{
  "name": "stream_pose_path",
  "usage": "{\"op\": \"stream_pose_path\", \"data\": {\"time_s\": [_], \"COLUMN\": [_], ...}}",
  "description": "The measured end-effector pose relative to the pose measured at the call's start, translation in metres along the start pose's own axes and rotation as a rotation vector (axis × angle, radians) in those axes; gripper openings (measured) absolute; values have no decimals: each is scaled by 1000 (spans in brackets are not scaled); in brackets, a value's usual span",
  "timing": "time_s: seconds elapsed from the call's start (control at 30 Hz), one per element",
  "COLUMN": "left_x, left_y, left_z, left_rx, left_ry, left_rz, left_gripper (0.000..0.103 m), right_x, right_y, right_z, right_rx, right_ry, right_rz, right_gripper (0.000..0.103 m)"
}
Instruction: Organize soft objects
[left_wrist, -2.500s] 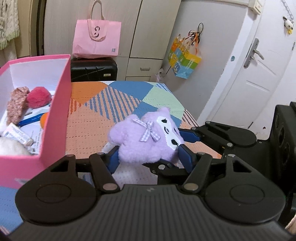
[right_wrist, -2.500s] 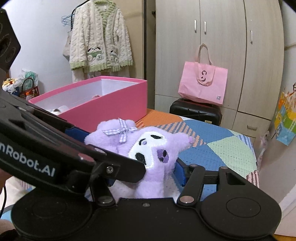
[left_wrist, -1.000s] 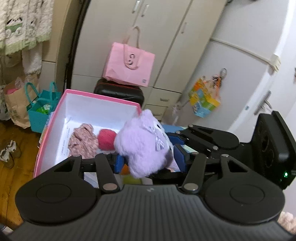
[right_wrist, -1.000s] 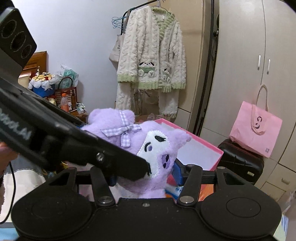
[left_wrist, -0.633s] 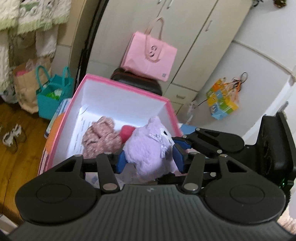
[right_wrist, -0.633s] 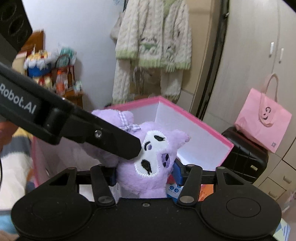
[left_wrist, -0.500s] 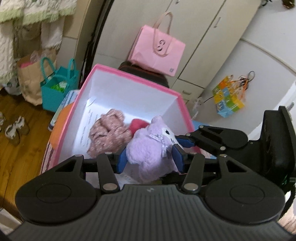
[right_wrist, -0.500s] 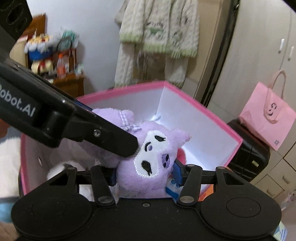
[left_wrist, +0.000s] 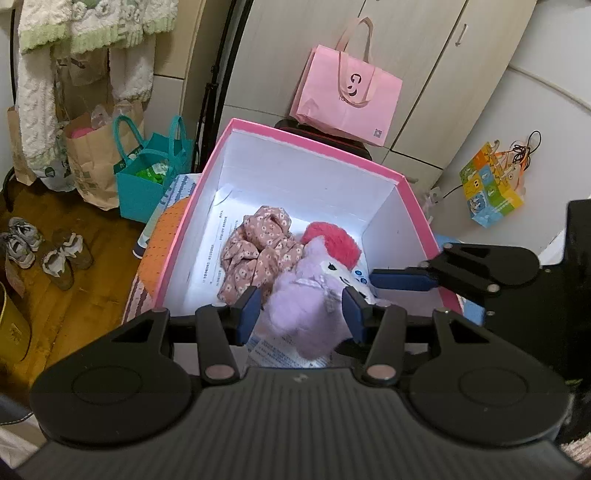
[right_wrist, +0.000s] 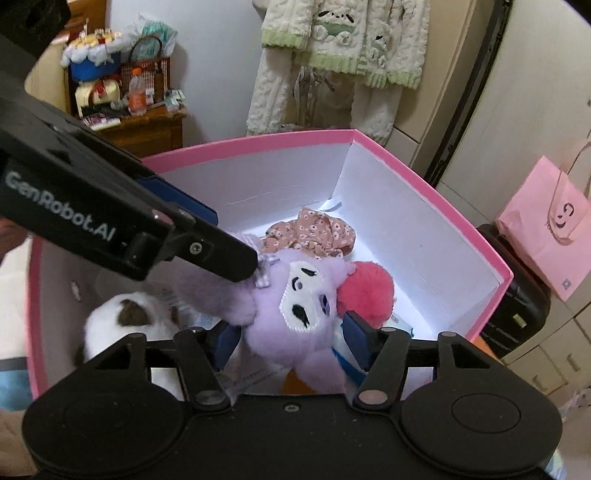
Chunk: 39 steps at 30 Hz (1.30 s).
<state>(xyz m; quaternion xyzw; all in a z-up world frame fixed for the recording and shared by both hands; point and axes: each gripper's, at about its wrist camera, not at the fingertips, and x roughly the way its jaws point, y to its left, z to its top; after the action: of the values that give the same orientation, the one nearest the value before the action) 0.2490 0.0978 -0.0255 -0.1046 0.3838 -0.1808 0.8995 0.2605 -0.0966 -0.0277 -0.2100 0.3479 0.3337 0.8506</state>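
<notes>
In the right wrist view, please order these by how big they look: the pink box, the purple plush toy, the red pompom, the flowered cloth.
1. pink box
2. purple plush toy
3 and 4. red pompom and flowered cloth: similar, and the cloth is farther and partly hidden, so no ranking.

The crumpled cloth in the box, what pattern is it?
Dusty pink cloth with small white flowers, clearest in the left wrist view.

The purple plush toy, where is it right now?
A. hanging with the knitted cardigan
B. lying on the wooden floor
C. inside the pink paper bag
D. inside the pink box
D: the purple plush toy sits low inside the pink box, next to a red pompom and flowery cloth.
</notes>
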Motion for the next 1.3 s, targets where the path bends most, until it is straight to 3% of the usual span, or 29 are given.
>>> {"op": "stream_pose_path", "data": {"time_s": [0.17,0.33,0.87,1.1,1.3], "left_x": [-19,-46,-118,-144,-160], "left_y": [-10,-25,-82,-104,-119], "left_z": [-8,-13,-48,-67,-79], "left_rx": [47,98,215,266,309], "left_ry": [-43,-89,-187,-210,-229], "left_rz": [35,62,32,16,1], "left_gripper": [49,53,59,66,79], "right_x": [-34,-68,-159,-196,-213], "right_y": [-4,-2,27,41,49], "right_z": [-17,-32,-73,-93,-106], "right_rx": [75,115,183,203,250], "right_ry": [-97,-174,-275,-324,-341], "right_rz": [67,58,-88,-159,-227], "right_gripper": [67,67,67,78,88]}}
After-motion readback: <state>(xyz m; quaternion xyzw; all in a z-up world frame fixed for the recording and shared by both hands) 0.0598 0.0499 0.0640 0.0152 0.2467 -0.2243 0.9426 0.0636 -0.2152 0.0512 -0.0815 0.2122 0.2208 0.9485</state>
